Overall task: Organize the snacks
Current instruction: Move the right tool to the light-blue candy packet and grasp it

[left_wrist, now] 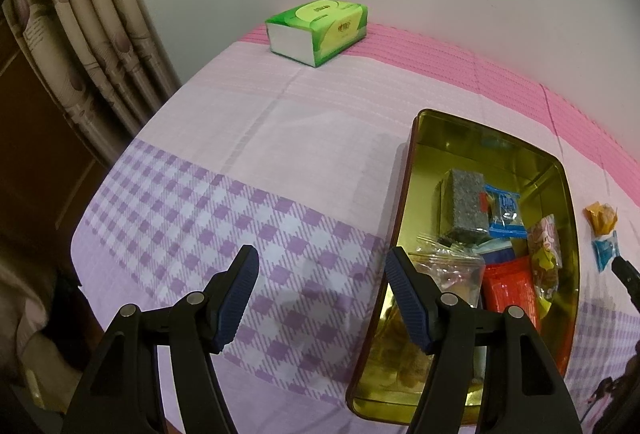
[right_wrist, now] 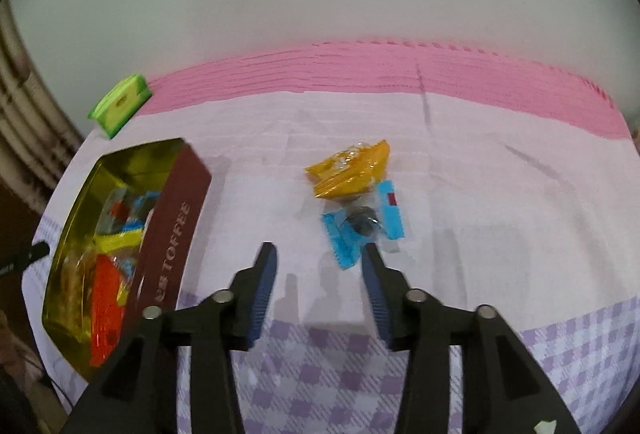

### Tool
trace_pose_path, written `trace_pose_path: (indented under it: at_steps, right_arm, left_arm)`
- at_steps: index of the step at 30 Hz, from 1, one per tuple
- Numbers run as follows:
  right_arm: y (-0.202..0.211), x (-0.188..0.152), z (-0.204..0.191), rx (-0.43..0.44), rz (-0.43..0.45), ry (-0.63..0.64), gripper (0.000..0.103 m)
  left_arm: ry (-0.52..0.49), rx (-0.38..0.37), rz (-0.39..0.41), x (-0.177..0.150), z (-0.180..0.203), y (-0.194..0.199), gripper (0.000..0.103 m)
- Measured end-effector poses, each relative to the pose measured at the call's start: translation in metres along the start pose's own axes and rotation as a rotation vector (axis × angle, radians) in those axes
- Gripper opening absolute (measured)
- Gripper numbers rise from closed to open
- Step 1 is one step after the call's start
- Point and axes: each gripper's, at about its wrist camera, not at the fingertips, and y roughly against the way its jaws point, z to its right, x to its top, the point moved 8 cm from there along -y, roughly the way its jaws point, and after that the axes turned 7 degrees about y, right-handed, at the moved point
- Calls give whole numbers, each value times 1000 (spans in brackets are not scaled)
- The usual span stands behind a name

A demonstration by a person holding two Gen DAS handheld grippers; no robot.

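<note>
A gold-lined brown tin point(left_wrist: 412, 170) point(right_wrist: 176, 218) marked TOFFEE holds several snack packets, among them a grey block point(left_wrist: 466, 204), a blue packet point(left_wrist: 505, 212) and a red packet point(left_wrist: 508, 290) point(right_wrist: 105, 298). An orange packet point(right_wrist: 350, 170) point(left_wrist: 600, 216) and a blue packet point(right_wrist: 362, 226) point(left_wrist: 604, 252) lie on the cloth right of the tin. My left gripper point(left_wrist: 320, 258) is open and empty over the tin's left rim. My right gripper point(right_wrist: 320, 254) is open and empty, just short of the blue packet.
A green tissue pack point(left_wrist: 318, 30) point(right_wrist: 120, 104) sits at the far left of the table by the wall. The pink and purple checked cloth point(left_wrist: 240, 162) covers the table. A curtain point(left_wrist: 80, 46) hangs at the left edge.
</note>
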Motion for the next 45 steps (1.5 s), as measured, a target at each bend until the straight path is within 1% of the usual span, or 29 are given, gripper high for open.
trace_pose_path:
  at_steps: [8,14,16,21,23,33,37,40,45]
  right_arm:
    - [-26,5,13,-33,-49,-59,46]
    - [-37,11,27,-78,-49,-45,46]
    - [-37,11,32,-77,-51,-54,46]
    - [-37,10,42,-74,-53,-95,47]
    - [-37,10,48,-98,-53,-96,47]
    - [-28,7,77,-154,-56,-120,47]
    - [-23,2,82,-161,-64,-128,47]
    - [-18,-1,82,-149,-65,-143,48]
    - [-15,5,80,-140,-50,-149,50]
  left_arm:
    - [8,-2,-10,0,-2,-2,67]
    - [6,2,-12,0,-3,-5,67]
    - [7,3,-13,0,-3,-5,67]
    - [7,4,-15,-1,-2,-5,67]
    - [6,5,-16,-1,-3,-5,67]
    - [3,6,-16,-2,-2,-7,69]
    - [7,6,-17,-3,-2,-7,70]
    - [6,5,-18,-3,-2,-8,70]
    - [-2,6,-17,-3,-1,-8,70]
